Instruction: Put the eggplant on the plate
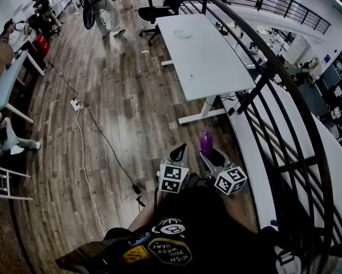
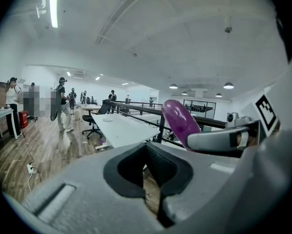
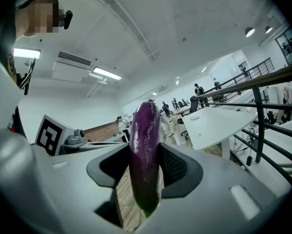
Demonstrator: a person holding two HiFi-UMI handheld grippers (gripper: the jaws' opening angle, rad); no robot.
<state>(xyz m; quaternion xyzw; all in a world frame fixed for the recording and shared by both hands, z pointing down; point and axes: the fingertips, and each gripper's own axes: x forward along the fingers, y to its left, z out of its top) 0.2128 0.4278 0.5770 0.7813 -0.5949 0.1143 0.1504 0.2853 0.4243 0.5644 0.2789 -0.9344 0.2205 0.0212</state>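
Note:
A glossy purple eggplant [image 3: 145,150] stands upright between the black pads of my right gripper [image 3: 145,168], which is shut on it. In the head view the eggplant [image 1: 206,142] sticks up from the right gripper [image 1: 208,153], close in front of the person's body and over the wooden floor. My left gripper [image 1: 178,152] is just to its left, its jaws shut and empty. From the left gripper [image 2: 146,165] view the eggplant [image 2: 181,122] shows at the right. A small white plate [image 1: 182,33] lies at the far end of a long white table [image 1: 208,61], well ahead of both grippers.
A curved black railing [image 1: 273,79] runs along the right of the table. A cable and a power strip [image 1: 75,103] lie on the wood floor to the left. A black office chair [image 1: 162,10] stands beyond the table. People stand far back by other desks.

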